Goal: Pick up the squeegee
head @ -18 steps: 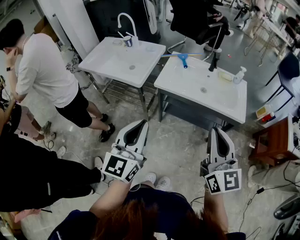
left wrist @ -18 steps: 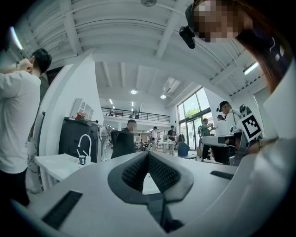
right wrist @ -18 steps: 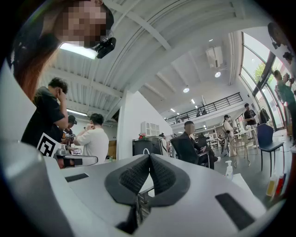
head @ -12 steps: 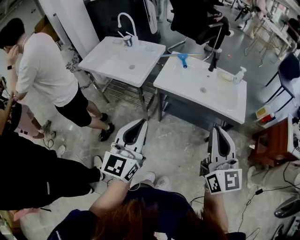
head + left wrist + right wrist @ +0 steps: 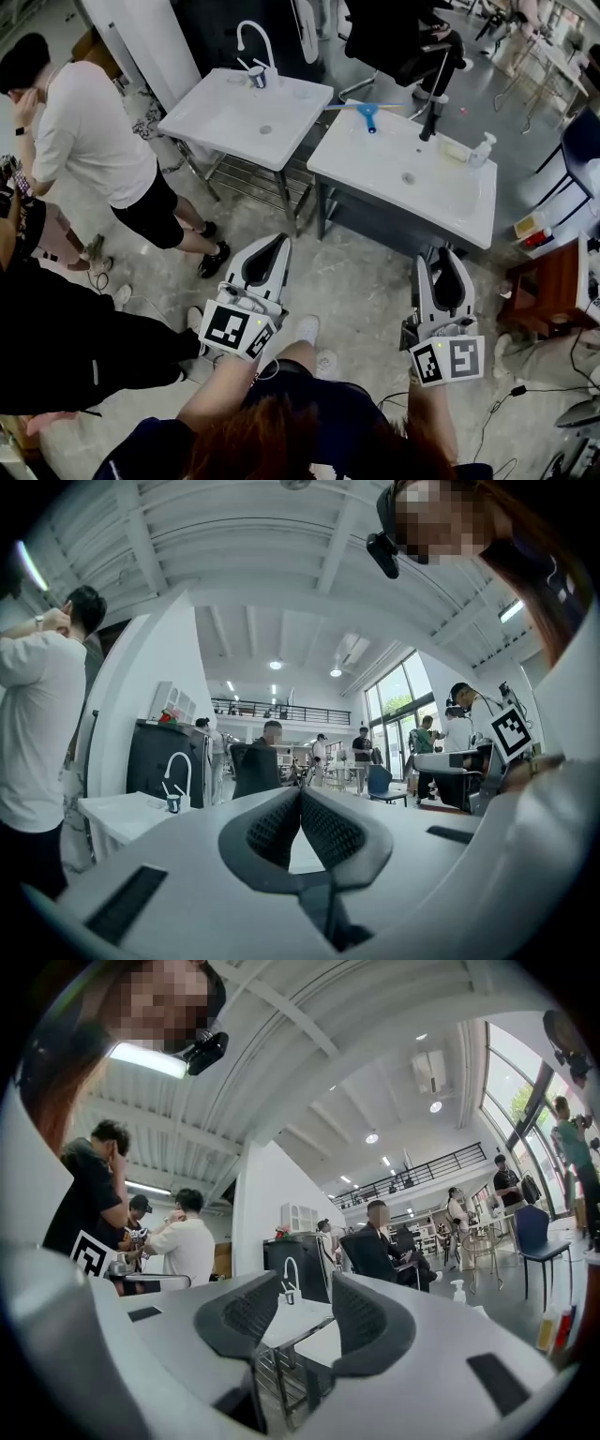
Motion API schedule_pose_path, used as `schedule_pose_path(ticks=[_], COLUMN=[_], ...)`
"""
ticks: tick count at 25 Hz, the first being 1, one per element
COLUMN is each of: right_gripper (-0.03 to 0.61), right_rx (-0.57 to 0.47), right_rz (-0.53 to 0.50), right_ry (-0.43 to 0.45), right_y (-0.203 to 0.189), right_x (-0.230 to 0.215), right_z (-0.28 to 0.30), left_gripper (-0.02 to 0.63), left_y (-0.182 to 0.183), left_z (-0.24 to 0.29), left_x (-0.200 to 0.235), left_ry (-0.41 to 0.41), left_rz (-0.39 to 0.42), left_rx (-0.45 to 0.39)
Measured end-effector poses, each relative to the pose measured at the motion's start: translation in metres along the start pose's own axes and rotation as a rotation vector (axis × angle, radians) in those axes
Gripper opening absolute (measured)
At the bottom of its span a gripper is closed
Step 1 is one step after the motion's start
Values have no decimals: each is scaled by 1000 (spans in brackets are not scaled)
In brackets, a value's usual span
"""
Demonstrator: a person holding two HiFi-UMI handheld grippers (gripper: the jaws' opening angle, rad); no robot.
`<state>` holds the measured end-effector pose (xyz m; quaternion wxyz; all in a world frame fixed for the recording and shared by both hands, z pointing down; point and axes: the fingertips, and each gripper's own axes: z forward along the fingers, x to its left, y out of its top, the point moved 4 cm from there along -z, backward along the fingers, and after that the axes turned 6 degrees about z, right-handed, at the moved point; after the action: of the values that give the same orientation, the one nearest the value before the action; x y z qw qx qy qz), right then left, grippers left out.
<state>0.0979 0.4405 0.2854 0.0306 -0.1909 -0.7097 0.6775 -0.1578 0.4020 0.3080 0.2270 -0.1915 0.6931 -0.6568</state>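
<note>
The squeegee [image 5: 367, 113], with a blue head and a thin pale handle, lies at the back of the right-hand white sink [image 5: 450, 202], reaching across the gap toward the left sink [image 5: 216, 127]. Both grippers are held level over the floor, well short of the sinks. My left gripper [image 5: 280, 241] is shut, its tips touching with nothing between them [image 5: 300, 794]. My right gripper [image 5: 445, 253] stands open with an empty gap between its pads [image 5: 305, 1283]. I cannot make out the squeegee in either gripper view.
A black tap [image 5: 431, 117], a soap bottle [image 5: 480, 150] and a soap bar [image 5: 452, 150] stand on the right sink. The left sink has a white tap [image 5: 253, 37] and a cup [image 5: 258, 78]. A person in a white shirt [image 5: 84, 141] stands left; a wooden cabinet [image 5: 548, 295] stands right.
The person holding the grippers has taken a small step forward, and both grippers have edged slightly toward the sinks. The jaws look unchanged.
</note>
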Motion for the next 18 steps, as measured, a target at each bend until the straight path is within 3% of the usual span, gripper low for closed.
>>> schedule_pose_path(ticks=[7, 18], right_gripper=[288, 322], right_rx=[-5, -9], right_rz=[23, -2], right_ry=[-16, -20], right_y=[-2, 6], right_x=[-12, -32], right_z=[27, 142], left_gripper=[20, 20], left_y=[-9, -11], left_z=[32, 139], left_x=[16, 89], left_ry=[-17, -71], left_rz=[-10, -24], left_rx=[-1, -40])
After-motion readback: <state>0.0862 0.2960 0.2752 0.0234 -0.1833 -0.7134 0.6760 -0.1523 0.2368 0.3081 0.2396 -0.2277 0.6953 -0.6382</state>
